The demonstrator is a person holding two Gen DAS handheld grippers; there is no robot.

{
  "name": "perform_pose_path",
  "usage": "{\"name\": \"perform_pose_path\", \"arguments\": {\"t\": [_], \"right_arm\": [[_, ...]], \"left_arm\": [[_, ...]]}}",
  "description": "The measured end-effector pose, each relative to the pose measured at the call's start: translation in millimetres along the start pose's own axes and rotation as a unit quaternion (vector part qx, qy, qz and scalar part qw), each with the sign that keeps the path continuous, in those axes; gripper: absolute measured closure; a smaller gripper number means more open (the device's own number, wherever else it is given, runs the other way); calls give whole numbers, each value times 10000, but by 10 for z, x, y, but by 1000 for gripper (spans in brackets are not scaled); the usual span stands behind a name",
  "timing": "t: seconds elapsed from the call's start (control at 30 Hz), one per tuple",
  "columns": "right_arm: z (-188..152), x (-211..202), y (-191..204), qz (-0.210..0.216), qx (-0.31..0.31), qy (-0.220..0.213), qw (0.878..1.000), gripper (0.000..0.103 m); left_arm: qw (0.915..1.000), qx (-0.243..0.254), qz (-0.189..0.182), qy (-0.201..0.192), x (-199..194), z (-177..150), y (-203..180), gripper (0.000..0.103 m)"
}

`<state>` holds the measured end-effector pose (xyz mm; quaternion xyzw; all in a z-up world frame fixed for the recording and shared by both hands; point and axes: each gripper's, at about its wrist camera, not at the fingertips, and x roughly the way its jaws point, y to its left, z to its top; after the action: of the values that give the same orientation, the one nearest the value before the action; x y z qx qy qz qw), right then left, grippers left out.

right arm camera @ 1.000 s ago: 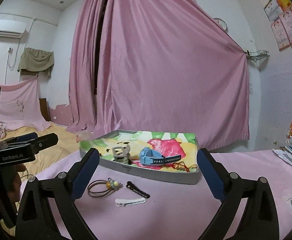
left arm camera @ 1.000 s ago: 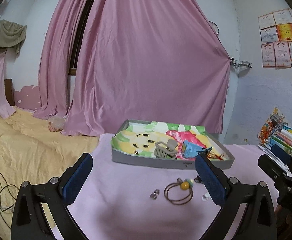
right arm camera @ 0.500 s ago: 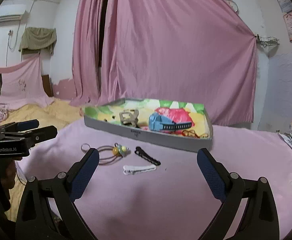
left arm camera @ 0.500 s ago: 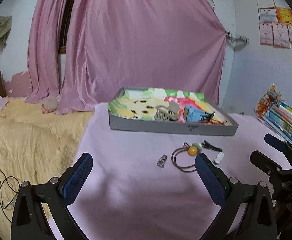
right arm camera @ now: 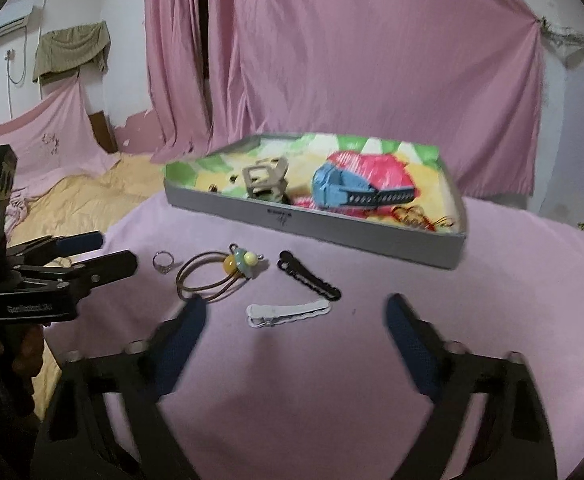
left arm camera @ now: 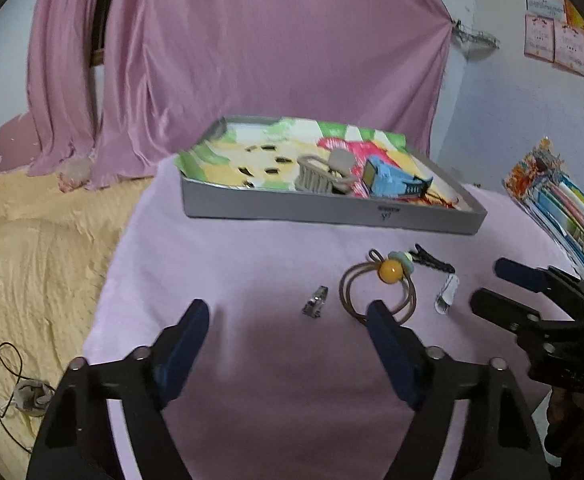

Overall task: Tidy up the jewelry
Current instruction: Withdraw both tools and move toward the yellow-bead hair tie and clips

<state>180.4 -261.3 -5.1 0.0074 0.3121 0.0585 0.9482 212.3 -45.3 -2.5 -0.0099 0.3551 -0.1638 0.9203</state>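
Note:
On the pink cloth lie a silver ring [left arm camera: 315,306] [right arm camera: 163,261], a brown hair tie with a yellow bead [left arm camera: 378,286] [right arm camera: 216,274], a black hair clip [left arm camera: 434,260] [right arm camera: 308,280] and a white hair clip [left arm camera: 446,298] [right arm camera: 288,312]. A grey tray [left arm camera: 332,210] [right arm camera: 356,236] behind them holds a beige claw clip [left arm camera: 320,176] [right arm camera: 266,180], a blue watch [left arm camera: 392,182] [right arm camera: 352,194] and a red string bracelet [right arm camera: 416,216]. My left gripper [left arm camera: 288,324] is open, just short of the ring. My right gripper [right arm camera: 296,320] is open, just short of the white clip.
A yellow bedspread [left arm camera: 32,248] lies left of the table with a cable [left arm camera: 0,364] on it. A stack of books [left arm camera: 564,204] stands at the right. Pink curtains [left arm camera: 252,48] hang behind the tray.
Both grippers have tilted down and moved closer to the cloth, so the loose jewelry now sits nearer their fingertips. Both stay open. No item has moved.

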Motion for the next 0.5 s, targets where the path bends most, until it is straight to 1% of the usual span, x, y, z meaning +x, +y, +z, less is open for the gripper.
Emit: {"name": "perform_pose_path", "arguments": {"t": [0.03,0.1,0.17,0.3,0.37,0.4,0.47,0.5], "right_arm": [[6,43,10,6,6,103,9999,40],[10,135,11,76,57,299,9995,43],[11,189,15,98,102,426,9990,43],[18,303,75,80,141,639,9978,43],[33,350,117,92,146,702,9974,46],[38,379,148,89,134,739,9971,49],[42,420,187,82,133,810,9966,49],[50,432,214,42,110,802,9967,50]], "left_arm": [[10000,16,-31,58,25,7,-13,35],[9998,41,-75,171,79,20,-32,40],[9995,58,-104,287,130,30,-44,48],[9991,50,-89,402,192,50,-46,59],[9991,42,-104,419,206,61,-52,66],[9990,37,-118,430,209,60,-50,68],[9989,46,-126,452,222,71,-56,76],[9989,48,-120,458,227,77,-56,78]]}}
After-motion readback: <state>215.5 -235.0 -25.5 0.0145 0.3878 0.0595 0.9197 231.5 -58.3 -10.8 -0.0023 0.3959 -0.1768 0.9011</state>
